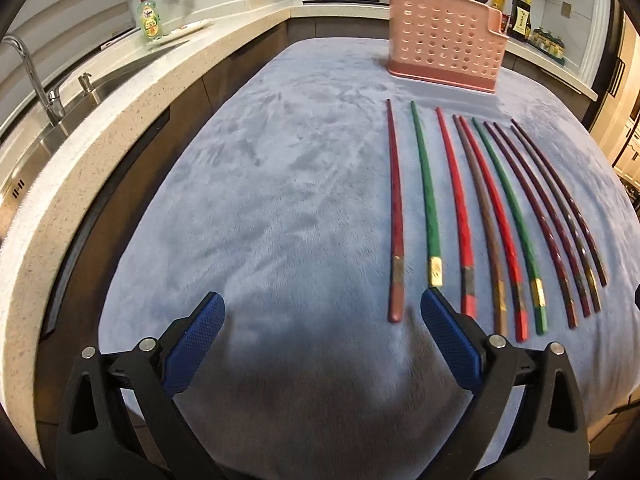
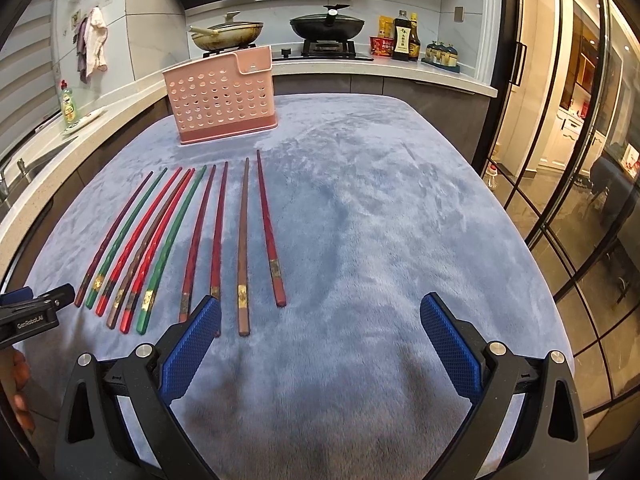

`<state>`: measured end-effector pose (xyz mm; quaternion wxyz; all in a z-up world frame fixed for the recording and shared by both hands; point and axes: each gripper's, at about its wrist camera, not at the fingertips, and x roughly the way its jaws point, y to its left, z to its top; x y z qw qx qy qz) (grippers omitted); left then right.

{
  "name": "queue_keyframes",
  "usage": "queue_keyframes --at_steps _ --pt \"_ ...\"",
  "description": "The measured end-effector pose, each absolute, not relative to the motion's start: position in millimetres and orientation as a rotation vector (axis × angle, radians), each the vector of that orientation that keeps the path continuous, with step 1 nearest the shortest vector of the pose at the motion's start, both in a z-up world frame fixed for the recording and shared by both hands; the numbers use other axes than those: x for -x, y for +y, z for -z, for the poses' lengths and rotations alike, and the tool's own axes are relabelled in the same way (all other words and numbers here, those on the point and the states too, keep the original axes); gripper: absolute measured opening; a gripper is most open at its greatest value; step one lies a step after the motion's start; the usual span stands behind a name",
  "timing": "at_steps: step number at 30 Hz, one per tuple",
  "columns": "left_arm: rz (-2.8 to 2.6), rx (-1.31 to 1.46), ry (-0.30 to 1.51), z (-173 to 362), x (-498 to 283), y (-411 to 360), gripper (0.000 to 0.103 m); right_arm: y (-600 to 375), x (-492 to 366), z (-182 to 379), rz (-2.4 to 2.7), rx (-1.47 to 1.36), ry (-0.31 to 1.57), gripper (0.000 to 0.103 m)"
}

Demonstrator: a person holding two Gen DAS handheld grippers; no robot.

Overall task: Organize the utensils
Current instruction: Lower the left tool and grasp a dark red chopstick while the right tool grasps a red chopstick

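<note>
Chopsticks (image 1: pixel 472 216) lie in a row before the pink holder (image 1: pixel 444 52) — ahead of both grippers, left gripper (image 1: pixel 322 312) and right gripper (image 2: pixel 320 316), jaws spread, gripping nothing.

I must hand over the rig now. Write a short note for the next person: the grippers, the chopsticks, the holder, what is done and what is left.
Left gripper: open, holds nothing, low over the blue cloth near the chopstick handles.
Right gripper: open, holds nothing, just right of the row.
Chopsticks: ten, lying side by side on the cloth, tips toward the pink holder.
Holder: upright at the far end; no chopsticks show in it.
Done: nothing yet.
Left: move all ten into the holder.
</note>
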<state>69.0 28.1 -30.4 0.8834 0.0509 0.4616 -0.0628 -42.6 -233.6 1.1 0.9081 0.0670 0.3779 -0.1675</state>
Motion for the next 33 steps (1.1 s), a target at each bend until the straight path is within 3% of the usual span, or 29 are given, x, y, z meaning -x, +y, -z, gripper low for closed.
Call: queue_keyframes --at_steps 15,22,29,33 --pt "0.156 -0.123 0.981 47 -87 17 0.087 -238 2 16 0.305 -0.164 0.814 0.078" --pt "0.187 -0.114 0.979 46 -86 13 0.073 -238 -10 26 0.275 -0.184 0.845 0.063" --pt "0.231 -0.098 0.983 43 -83 8 0.054 -239 -16 34 0.260 -0.189 0.869 0.040" --pt "0.258 -0.077 0.991 41 -81 8 0.041 -241 -15 36 0.257 -0.194 0.868 0.037"
